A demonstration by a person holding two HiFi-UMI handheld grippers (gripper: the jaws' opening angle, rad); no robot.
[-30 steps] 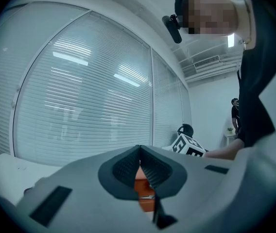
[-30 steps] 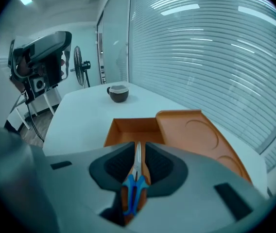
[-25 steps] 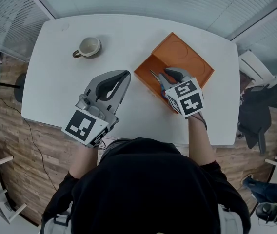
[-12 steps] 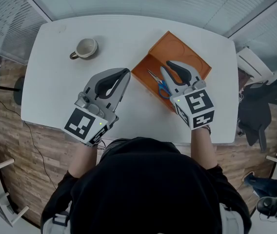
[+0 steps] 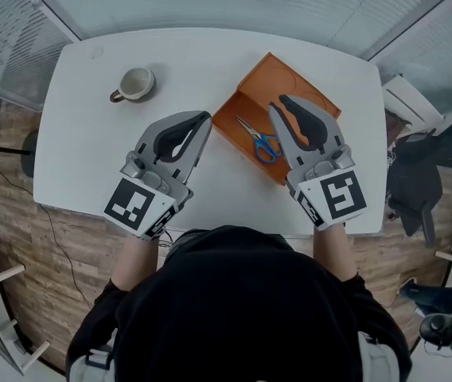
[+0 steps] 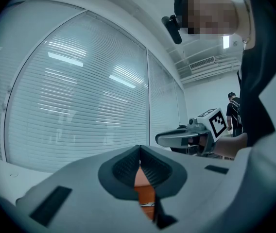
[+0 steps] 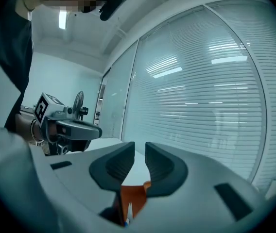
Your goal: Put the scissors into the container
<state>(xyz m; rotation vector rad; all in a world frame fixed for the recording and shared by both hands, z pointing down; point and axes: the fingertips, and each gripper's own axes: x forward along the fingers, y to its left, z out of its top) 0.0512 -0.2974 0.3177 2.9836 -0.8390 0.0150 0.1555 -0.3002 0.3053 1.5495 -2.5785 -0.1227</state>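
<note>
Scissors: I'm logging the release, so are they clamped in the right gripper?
No, the scissors lie loose inside the orange container, and the right gripper has its jaws apart, empty.

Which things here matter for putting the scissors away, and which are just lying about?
Part of the job: the scissors, lying inside the orange container; the right gripper, open and empty, by it.

Just there: the mug on the white table; the left gripper, shut on nothing.
</note>
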